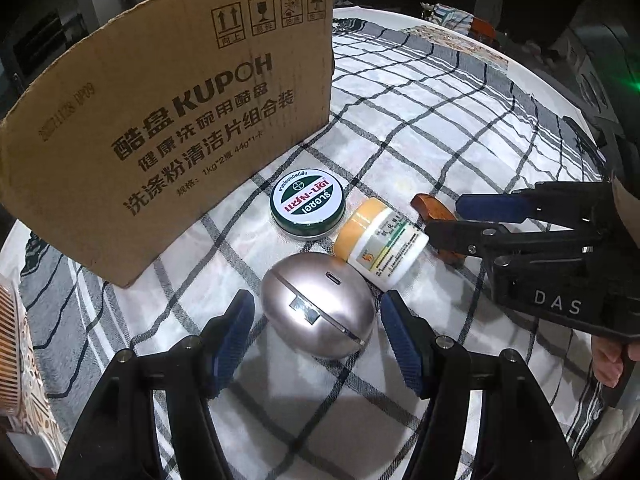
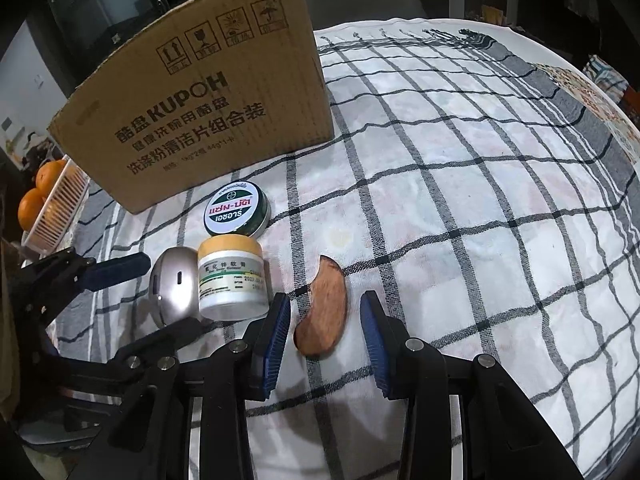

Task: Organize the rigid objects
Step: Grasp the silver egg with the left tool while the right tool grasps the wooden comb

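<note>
Left claw (image 1: 316,320) stands wide, its blue pads either side of the silver egg-shaped case (image 1: 319,304) without touching it. Right claw (image 2: 325,328) is set narrower, its pads flanking the wooden curved piece (image 2: 322,308), also clear of contact. Both items lie on the checked cloth (image 2: 460,208) covering the worktop. A yellow-lidded white jar (image 2: 232,280) lies on its side touching the silver case, and a green round tin (image 2: 237,210) sits just beyond it, near the upright cardboard box (image 2: 192,112). Oranges (image 2: 38,196) rest in a slatted basket (image 2: 60,210) at far left.
</note>
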